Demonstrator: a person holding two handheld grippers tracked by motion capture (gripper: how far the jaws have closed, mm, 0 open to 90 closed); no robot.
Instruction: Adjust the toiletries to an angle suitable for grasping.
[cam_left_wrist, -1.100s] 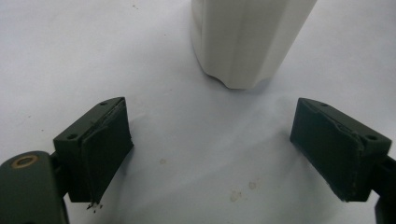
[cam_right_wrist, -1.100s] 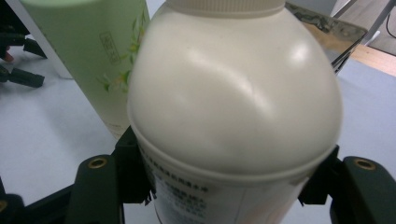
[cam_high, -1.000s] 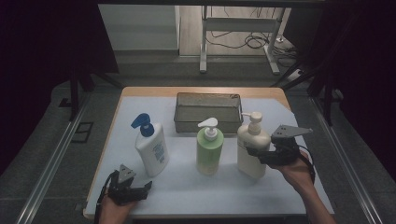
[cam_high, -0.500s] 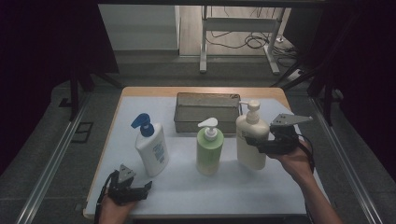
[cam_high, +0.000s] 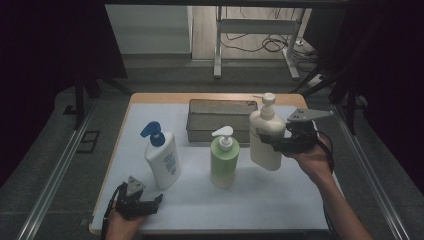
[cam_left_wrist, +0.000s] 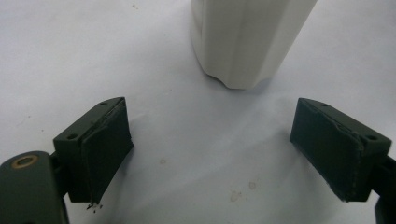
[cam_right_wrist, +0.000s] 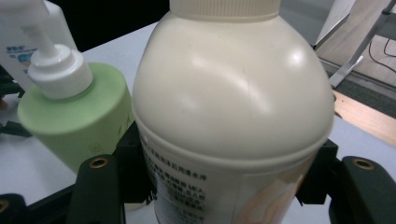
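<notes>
Our right gripper (cam_high: 274, 143) is clamped across the body of the cream pump bottle (cam_high: 265, 135), one jaw on each side just under the shoulder, and the bottle looks lifted off the white table (cam_high: 260, 200), in front of the right end of the grey metal tray (cam_high: 220, 120). The left gripper (cam_high: 145, 204) rests near the front-left corner with its jaws spread wide on nothing, facing the base of the white bottle with the blue pump (cam_high: 162, 156). We judge the tray the likely target — so we should keep the bottle upright, carry it clear of the green pump bottle (cam_high: 223, 157) just beside it, lift its base above the tray's near wall, then set it down level before we ease the squeeze.
</notes>
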